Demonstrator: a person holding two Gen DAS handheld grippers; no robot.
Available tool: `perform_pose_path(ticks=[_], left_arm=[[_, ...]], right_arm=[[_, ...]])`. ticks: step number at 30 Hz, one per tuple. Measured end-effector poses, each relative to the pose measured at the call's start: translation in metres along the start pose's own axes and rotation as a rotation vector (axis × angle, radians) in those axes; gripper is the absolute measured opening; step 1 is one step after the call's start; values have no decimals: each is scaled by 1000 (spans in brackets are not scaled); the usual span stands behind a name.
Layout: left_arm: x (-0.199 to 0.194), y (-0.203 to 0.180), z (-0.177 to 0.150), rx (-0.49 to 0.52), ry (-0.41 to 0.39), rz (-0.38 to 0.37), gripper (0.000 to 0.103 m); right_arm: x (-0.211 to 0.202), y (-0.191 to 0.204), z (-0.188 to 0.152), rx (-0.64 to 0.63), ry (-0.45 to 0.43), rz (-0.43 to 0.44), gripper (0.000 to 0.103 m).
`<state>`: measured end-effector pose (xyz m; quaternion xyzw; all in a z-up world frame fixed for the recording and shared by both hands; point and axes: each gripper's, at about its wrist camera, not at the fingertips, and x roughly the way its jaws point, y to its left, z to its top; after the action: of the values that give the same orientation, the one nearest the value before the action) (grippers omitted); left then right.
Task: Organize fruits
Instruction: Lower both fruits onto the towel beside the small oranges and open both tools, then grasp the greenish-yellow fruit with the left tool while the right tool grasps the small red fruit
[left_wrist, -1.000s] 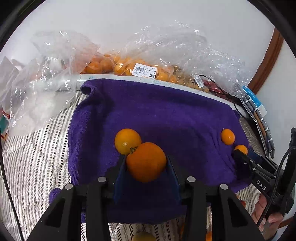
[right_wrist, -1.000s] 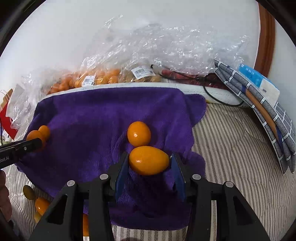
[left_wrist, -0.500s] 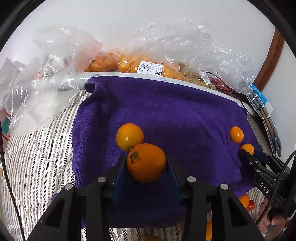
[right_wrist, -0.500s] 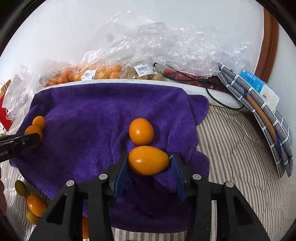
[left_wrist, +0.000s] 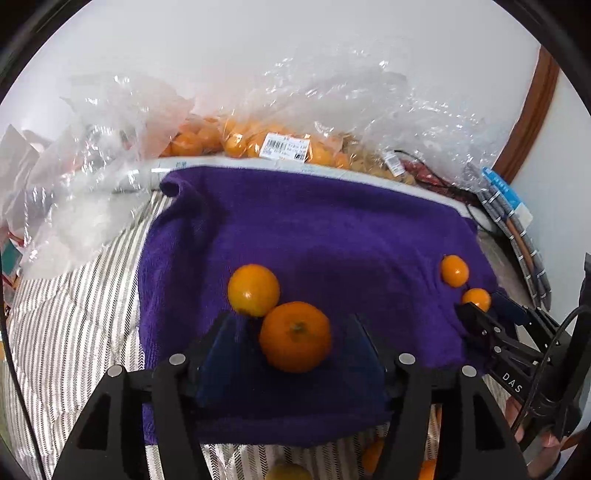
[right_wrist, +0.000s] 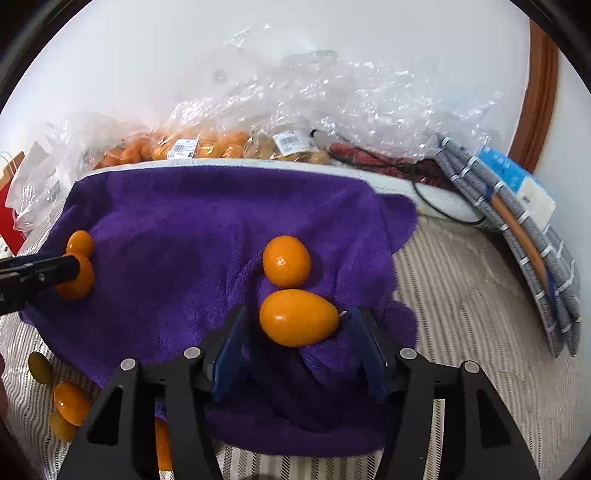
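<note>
We see a big purple towel (left_wrist: 332, 236) spread on a striped bed (right_wrist: 461, 295), with bags of fruit (left_wrist: 236, 142) along its far edge and lots of bare towel in the middle. Our left gripper (left_wrist: 291, 339) is wide open around a round orange (left_wrist: 294, 335), which touches another orange (left_wrist: 253, 290). Our right gripper (right_wrist: 299, 332) is open too, around an egg-shaped fruit (right_wrist: 297, 317) near the towel's right edge.

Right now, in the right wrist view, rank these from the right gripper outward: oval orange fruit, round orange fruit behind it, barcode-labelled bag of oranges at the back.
1. Oval orange fruit: between the open right gripper fingers.
2. Round orange fruit: just behind, on the purple towel.
3. Barcode-labelled bag of oranges: back left, against the wall.
</note>
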<state>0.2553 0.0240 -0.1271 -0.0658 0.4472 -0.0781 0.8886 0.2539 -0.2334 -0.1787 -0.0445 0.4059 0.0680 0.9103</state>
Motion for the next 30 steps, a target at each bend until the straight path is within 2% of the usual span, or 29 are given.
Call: perform_pose_path(ticks=[3, 6, 8, 10, 15, 22, 30], left_arm=[[-9, 1, 4, -16, -13, -27, 62], [-23, 2, 5, -21, -20, -11, 62], [-36, 4, 5, -25, -34, -17, 62], [-49, 8, 1, -28, -46, -27, 63], [-74, 26, -23, -51, -52, 2, 64], [-94, 51, -65, -123, -50, -1, 64], [-91, 47, -87, -112, -35, 10, 64]], right_arm=[[-20, -3, 4, 21, -44, 11, 59], [-41, -8, 8, 65, -56, 35, 68], [-57, -9, 5, 70, -71, 44, 70], [-69, -7, 0, 55, -70, 49, 70], [-80, -7, -31, 69, -36, 81, 70], [-69, 0, -80, 36, 27, 108, 48], [-56, -3, -84, 61, 63, 139, 34]])
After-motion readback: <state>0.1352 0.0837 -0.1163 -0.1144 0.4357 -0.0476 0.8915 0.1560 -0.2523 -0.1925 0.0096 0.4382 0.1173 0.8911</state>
